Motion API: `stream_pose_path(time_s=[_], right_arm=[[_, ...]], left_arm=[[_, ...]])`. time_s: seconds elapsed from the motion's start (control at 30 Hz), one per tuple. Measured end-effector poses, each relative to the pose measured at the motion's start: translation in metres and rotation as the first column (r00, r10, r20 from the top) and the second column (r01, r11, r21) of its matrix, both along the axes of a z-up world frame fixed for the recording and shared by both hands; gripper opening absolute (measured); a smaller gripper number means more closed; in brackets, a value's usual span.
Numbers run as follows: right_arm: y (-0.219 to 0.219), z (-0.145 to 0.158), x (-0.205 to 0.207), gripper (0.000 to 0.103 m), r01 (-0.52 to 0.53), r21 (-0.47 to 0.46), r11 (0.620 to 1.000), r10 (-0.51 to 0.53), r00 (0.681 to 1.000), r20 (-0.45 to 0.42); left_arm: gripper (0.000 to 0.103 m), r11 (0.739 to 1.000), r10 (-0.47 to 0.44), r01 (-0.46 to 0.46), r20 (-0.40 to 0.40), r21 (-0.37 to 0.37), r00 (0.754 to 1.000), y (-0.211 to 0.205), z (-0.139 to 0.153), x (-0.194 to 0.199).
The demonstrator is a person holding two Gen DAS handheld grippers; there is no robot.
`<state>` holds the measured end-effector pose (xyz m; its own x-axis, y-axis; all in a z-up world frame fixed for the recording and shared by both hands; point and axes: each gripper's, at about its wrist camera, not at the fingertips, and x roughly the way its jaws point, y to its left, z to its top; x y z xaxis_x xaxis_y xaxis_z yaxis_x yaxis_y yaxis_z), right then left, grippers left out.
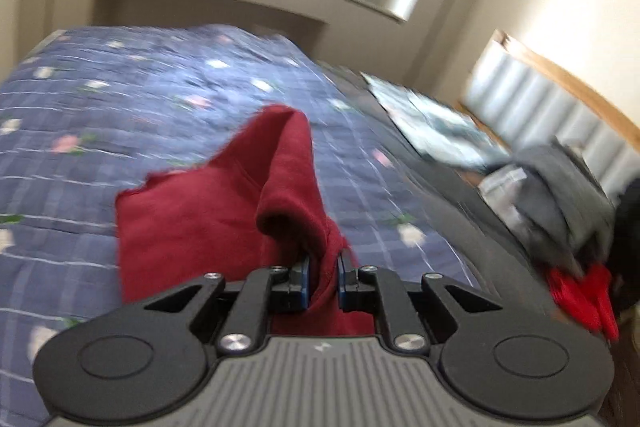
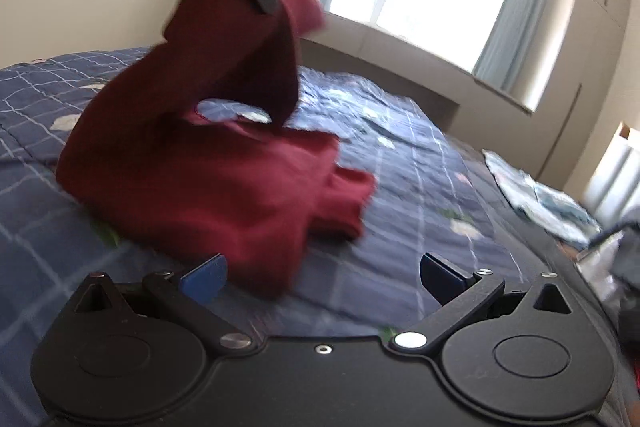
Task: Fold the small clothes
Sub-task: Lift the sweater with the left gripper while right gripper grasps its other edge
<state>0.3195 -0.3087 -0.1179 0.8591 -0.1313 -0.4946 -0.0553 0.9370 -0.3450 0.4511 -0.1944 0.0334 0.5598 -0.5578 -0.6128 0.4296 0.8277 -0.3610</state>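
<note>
Left gripper jaws pinching blurred maroon garment, hem hidden; right gripper jaws spread, empty.

Left hand-held gripper clamped, right agape

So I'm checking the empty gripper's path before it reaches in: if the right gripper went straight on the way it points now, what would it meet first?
Most likely the dark red garment: its near edge lies just ahead of the open right gripper, toward its left finger. Dead centre the line may meet the blue quilt first; depth is unclear.
</note>
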Motion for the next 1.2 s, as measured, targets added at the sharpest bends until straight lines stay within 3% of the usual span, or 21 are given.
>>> stream_pose_path(time_s=[0.13, 0.23, 0.37, 0.47, 0.57, 0.67, 0.73, 0.83, 0.9, 0.97, 1.07, 1.2], right_arm=[[-0.021, -0.002, -0.021, 0.102, 0.036, 0.016, 0.999, -0.035, 0.999, -0.041], [-0.034, 0.000, -0.028, 0.102, 0.044, 0.065, 0.997, -0.040, 0.997, -0.065], [-0.054, 0.005, -0.029, 0.102, 0.036, 0.160, 0.986, -0.025, 0.997, -0.075], [-0.079, 0.014, -0.019, 0.102, 0.033, 0.311, 0.950, -0.011, 0.997, -0.072], [-0.107, 0.025, -0.001, 0.102, 0.009, 0.525, 0.851, 0.026, 0.998, -0.060], [-0.132, 0.036, 0.024, 0.102, -0.037, 0.727, 0.686, 0.090, 0.995, -0.034], [-0.143, 0.038, 0.045, 0.102, -0.054, 0.829, 0.556, 0.128, 0.992, -0.021], [-0.146, 0.037, 0.082, 0.102, -0.053, 0.924, 0.378, 0.203, 0.979, -0.027], [-0.139, 0.033, 0.106, 0.102, -0.037, 0.958, 0.285, 0.277, 0.960, -0.046], [-0.131, 0.025, 0.124, 0.102, -0.024, 0.975, 0.219, 0.336, 0.941, -0.053], [-0.117, 0.017, 0.143, 0.102, -0.008, 0.987, 0.158, 0.372, 0.927, -0.053], [-0.110, 0.008, 0.165, 0.102, 0.008, 0.997, 0.081, 0.340, 0.940, -0.035]], left_arm=[[0.013, 0.993, -0.095, 0.098, -0.042, 0.070, 0.995, -0.045, -0.025, -0.012], [0.014, 0.988, -0.104, 0.113, -0.088, 0.103, 0.991, -0.055, -0.046, -0.018], [0.014, 0.994, -0.084, 0.092, -0.135, 0.052, 0.987, -0.041, -0.056, -0.021], [0.014, 0.998, -0.069, 0.070, -0.145, 0.001, 0.987, -0.022, -0.052, -0.021], [0.014, 0.998, -0.065, 0.064, -0.147, -0.008, 0.987, -0.016, -0.052, -0.014], [0.015, 0.998, -0.063, 0.062, -0.153, -0.014, 0.986, -0.016, -0.054, -0.012], [0.015, 0.998, -0.058, 0.055, -0.155, -0.022, 0.986, -0.016, -0.056, -0.012], [0.015, 0.999, -0.046, 0.042, -0.149, -0.035, 0.988, -0.015, -0.057, -0.015], [0.015, 0.998, -0.037, 0.030, -0.141, -0.049, 0.989, -0.011, -0.056, -0.018], [0.015, 0.998, -0.032, 0.023, -0.133, -0.067, 0.991, -0.005, -0.056, -0.020], [0.015, 0.996, -0.027, 0.017, -0.121, -0.082, 0.992, 0.005, -0.055, -0.022], [0.015, 0.996, -0.022, 0.010, -0.121, -0.092, 0.992, 0.010, -0.055, -0.023]])
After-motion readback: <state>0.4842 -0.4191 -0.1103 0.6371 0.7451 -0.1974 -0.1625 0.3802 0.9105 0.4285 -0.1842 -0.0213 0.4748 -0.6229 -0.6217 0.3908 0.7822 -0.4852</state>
